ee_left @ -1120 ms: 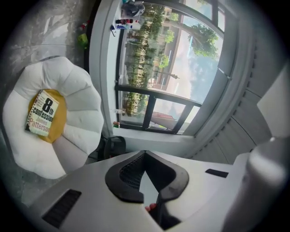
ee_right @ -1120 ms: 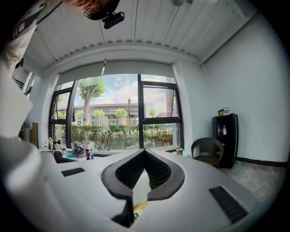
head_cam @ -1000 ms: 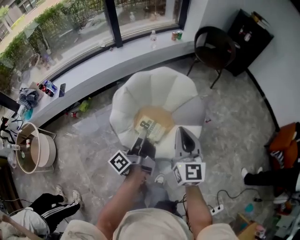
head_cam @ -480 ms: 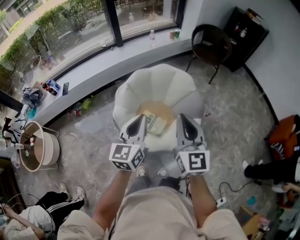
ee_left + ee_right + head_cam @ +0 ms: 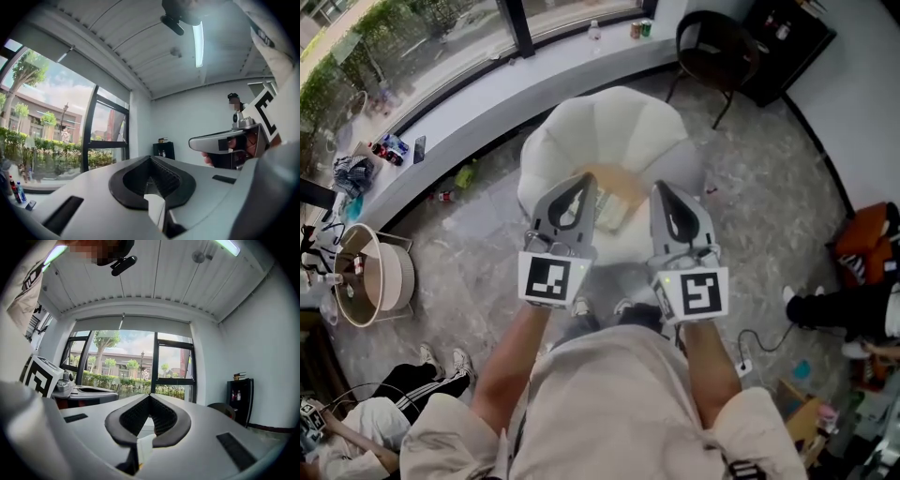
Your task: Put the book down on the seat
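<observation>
On the tan seat (image 5: 617, 178) of the white chair (image 5: 609, 122): book (image 5: 611, 212), laid down and let go.
A second ago the left gripper (image 5: 584, 180) reached down to the book on the cushion. It has since drawn back and up, level with the right gripper (image 5: 662, 187), and the book lies where it was, seen in part between the two. Both grippers are now held high before the person, each with its jaws closed together on nothing and aimed at the window and ceiling rather than at the chair. Neither touches the book. Judged state of task: the placement looks complete, with only the withdrawal left in hand.
</observation>
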### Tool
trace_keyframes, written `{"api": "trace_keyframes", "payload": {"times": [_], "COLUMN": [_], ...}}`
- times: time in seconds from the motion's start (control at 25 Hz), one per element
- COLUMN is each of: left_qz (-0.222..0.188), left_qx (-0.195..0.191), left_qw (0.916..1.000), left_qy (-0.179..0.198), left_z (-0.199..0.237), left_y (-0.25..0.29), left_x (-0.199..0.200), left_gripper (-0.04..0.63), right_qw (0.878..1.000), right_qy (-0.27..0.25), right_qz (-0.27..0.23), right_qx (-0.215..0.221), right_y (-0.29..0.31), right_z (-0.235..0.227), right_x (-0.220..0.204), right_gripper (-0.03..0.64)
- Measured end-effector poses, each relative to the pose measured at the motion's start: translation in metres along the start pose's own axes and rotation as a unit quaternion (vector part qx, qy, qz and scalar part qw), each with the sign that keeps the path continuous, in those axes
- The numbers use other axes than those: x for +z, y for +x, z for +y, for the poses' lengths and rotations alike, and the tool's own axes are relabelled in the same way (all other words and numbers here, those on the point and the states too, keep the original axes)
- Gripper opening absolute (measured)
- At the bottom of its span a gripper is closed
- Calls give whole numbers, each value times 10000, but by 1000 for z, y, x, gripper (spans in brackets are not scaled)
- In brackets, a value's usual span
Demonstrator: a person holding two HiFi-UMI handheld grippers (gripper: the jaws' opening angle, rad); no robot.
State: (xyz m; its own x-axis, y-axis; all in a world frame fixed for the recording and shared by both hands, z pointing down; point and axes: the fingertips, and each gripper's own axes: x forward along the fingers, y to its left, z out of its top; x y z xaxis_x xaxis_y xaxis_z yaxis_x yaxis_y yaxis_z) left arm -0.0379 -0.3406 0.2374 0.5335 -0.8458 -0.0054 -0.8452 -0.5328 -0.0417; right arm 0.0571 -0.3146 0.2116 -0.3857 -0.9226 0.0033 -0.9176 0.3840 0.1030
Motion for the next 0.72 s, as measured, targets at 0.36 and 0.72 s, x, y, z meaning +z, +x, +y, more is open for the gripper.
{"api": "trace_keyframes", "payload": {"times": [0.36,0.72], "left_qz": [9,13], "left_qx": [220,422], "left_qw": [9998,9991], "left_qy": [11,107], "left_z": [6,10], "left_y": [-4,-10], "left_x": [-5,-5], "left_gripper": [5,5], "right_qw": [10000,10000], "right_qy": [-2,-29], "right_qz": [2,3], "right_qx": [-60,8], "right_y": [0,1], "right_z": [-9,-12], "right_x": [-1,-1], "right_gripper": [2,2]}}
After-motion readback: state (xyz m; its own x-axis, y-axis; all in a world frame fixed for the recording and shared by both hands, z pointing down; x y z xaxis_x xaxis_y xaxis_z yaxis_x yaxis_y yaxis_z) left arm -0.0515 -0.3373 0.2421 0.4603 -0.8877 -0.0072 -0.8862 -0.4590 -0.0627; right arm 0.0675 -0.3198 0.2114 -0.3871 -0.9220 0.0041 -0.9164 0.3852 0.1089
